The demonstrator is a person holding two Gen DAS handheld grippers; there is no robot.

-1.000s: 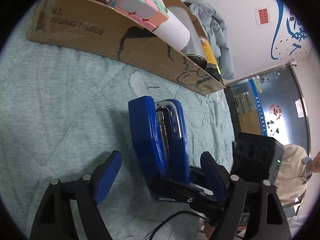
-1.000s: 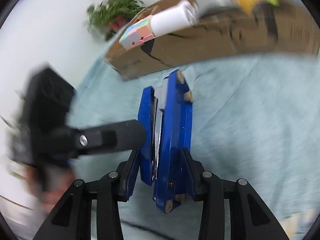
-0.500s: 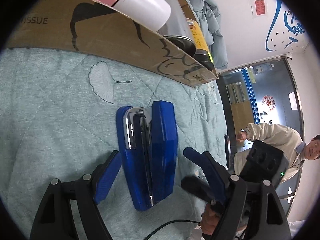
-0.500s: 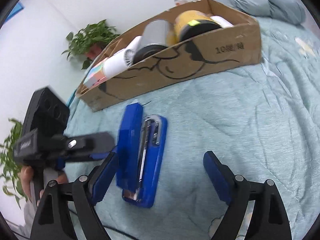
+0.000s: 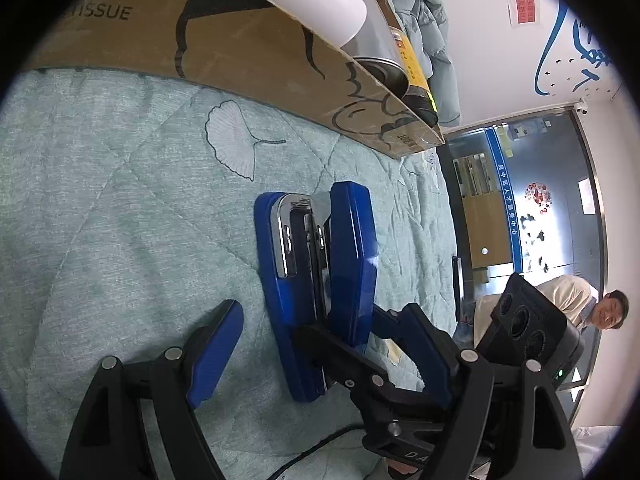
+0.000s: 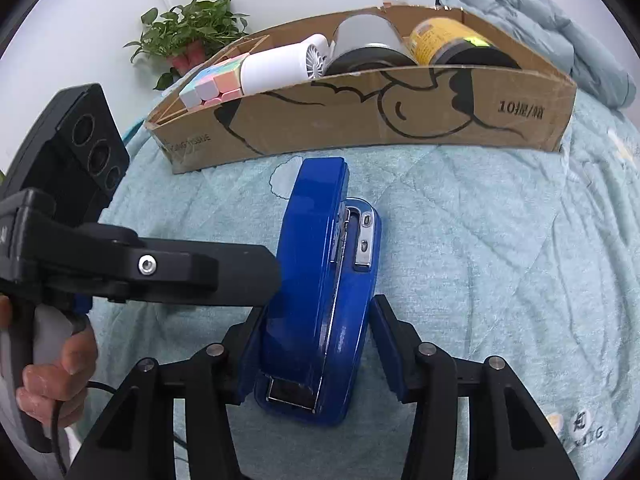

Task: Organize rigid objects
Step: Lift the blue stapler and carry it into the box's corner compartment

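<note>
Just in front of the long cardboard box (image 6: pixel 360 116), on the pale green quilted bedcover (image 6: pixel 500 264), lies the blue stapler (image 6: pixel 320 300) on its side, its metal magazine facing right in the right wrist view and its nose pointing toward the box.

The right gripper (image 6: pixel 318 354) has its jaws around the hinge end of the stapler. They have just been closing after a wide opening. The left pad (image 6: pixel 250 354) lies against the stapler's blue top; the right pad (image 6: pixel 390 350) stands a little off the base, a narrow gap showing, so the jaws are partly open and not clamped.

The left gripper (image 5: pixel 320 344) comes at the stapler from the side away from the box, its jaws spread wide with the stapler's rear half between them. One pad (image 5: pixel 216 348) rests clear on the bedcover; the other is mostly hidden behind the right gripper's black finger, which crosses in front.

Inside the box, from one end to the other, sit a pastel puzzle cube (image 6: pixel 214 82), a white handheld fan (image 6: pixel 286 64), a grey tin (image 6: pixel 366 46) and a yellow-labelled jar (image 6: pixel 448 42). Behind the box stand a potted plant (image 6: pixel 188 32) and a bundled grey-blue jacket (image 6: pixel 540 28). A hand (image 6: pixel 52 380) holds the left gripper's handle.
</note>
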